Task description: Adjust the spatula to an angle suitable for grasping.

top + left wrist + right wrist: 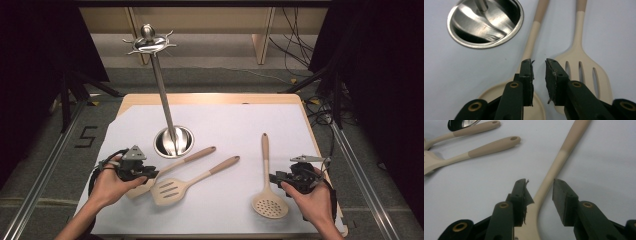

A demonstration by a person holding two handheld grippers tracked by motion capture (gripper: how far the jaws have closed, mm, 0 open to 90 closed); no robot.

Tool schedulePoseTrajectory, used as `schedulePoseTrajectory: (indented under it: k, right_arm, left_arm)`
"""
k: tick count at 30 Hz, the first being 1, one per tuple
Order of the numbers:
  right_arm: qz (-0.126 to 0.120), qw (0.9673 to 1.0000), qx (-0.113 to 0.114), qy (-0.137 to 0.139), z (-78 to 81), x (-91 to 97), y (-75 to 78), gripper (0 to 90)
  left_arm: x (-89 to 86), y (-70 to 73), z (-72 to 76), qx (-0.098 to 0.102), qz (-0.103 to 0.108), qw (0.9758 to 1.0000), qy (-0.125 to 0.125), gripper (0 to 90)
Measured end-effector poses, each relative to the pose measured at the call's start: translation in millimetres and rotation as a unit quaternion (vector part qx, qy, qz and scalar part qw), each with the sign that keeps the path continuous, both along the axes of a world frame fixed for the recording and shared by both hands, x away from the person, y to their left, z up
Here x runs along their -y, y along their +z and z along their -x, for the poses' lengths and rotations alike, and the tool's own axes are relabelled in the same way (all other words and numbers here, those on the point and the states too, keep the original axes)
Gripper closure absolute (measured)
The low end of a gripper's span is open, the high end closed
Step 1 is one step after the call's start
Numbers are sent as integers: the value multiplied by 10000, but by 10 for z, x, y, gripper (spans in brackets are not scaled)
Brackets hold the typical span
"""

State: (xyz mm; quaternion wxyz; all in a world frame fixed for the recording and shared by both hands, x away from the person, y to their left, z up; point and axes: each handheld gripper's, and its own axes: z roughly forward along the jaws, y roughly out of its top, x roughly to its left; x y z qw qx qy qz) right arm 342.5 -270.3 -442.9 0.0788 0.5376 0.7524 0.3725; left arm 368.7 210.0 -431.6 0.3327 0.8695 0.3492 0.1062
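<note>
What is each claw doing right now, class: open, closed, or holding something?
Left claw: open, jaws apart above the spoon, holding nothing.
Right claw: open, jaws either side of the skimmer handle, not pressing on it.

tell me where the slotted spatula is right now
In the high view the slotted spatula lies left of centre, between the spoon and the skimmer.

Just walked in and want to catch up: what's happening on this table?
A person works with tongs in each hand over three beige utensils lying on a white sheet. The left tongs hover open over the spoon, beside the slotted turner. The right tongs stand open astride the handle of the skimmer, not yet gripping it. A steel hanging stand waits behind, its hooks bare.
</note>
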Motion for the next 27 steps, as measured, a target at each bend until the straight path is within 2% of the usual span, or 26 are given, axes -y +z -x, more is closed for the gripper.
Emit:
schedulePoseTrajectory:
  k: [1, 2, 3, 4, 6, 7, 8, 9, 10, 12, 13, 14, 15, 16, 18, 19, 20, 22, 24, 25, 26, 27]
  right_arm:
    - [-25, 10000, 43, 37, -3, -2, 0, 642]
    - [-25, 10000, 43, 37, -3, -2, 0, 642]
    - [-27, 10000, 44, 41, -6, 0, -1, 642]
    - [-27, 10000, -62, -23, -2, -1, 6, 642]
    - [1, 10000, -37, -47, -18, 23, -1, 646]
    - [-9, 10000, 55, 15, -24, 32, -3, 650]
    - [-9, 10000, 55, 15, -24, 32, -3, 650]
    - [37, 10000, 65, -34, -22, 35, 0, 654]
    - [57, 9999, 21, -81, -11, 38, 14, 661]
    - [80, 9999, 100, 24, -12, 51, 15, 681]
    - [102, 9999, 95, 24, -10, 52, 16, 687]
    - [164, 9998, 82, -9, -5, 42, 23, 690]
    - [164, 9998, 82, -9, -5, 42, 23, 690]
    - [138, 9999, -56, -48, 3, 23, 29, 690]
    - [127, 9999, -70, -59, 5, 14, 31, 689]
    - [91, 9999, -78, -12, 10, 11, 37, 689]
    - [91, 9999, -78, -12, 10, 11, 37, 689]
    - [95, 9999, -89, -25, 3, 11, 28, 688]
    - [78, 9999, -95, -9, -1, 15, 24, 688]
    - [161, 9998, -101, -72, 1, 10, 29, 687]
    - [142, 9998, -116, -54, -1, 11, 29, 687]
    - [151, 9998, -117, -71, -1, 9, 31, 687]
  left_arm:
    - [44, 18, -26, -107, -33, 9998, -137, 790]
    - [44, 18, -26, -107, -33, 9998, -137, 810]
    - [95, 28, -49, -235, -141, 9995, -155, 810]
    - [138, 29, -90, -265, -287, 9990, -212, 829]
    - [274, -9, -219, -488, -689, 9957, -376, 862]
    - [319, -32, -263, -511, -754, 9950, -403, 869]
    - [319, -32, -263, -511, -754, 9950, -403, 875]
    - [367, -57, -297, -633, -789, 9940, -408, 875]
    - [411, -83, -326, -640, -804, 9938, -432, 882]
    - [494, -116, -370, -758, -928, 9917, -462, 888]
    - [535, -138, -383, -818, -907, 9916, -433, 889]
    - [566, -145, -412, -796, -982, 9907, -500, 889]
    - [585, -148, -447, -832, -1137, 9881, -613, 889]
    - [618, -165, -457, -847, -1196, 9877, -550, 890]
    - [660, -204, -485, -836, -1435, 9845, -554, 890]
    - [682, -248, -501, -904, -1536, 9823, -578, 891]
    - [682, -248, -501, -904, -1536, 9823, -578, 891]
    - [691, -315, -521, -982, -1649, 9797, -582, 891]
    - [689, -312, -527, -992, -1618, 9802, -560, 891]
    - [690, -308, -529, -973, -1637, 9802, -546, 891]
    - [690, -312, -534, -922, -1680, 9801, -509, 891]
    - [689, -317, -544, -902, -1658, 9809, -468, 892]
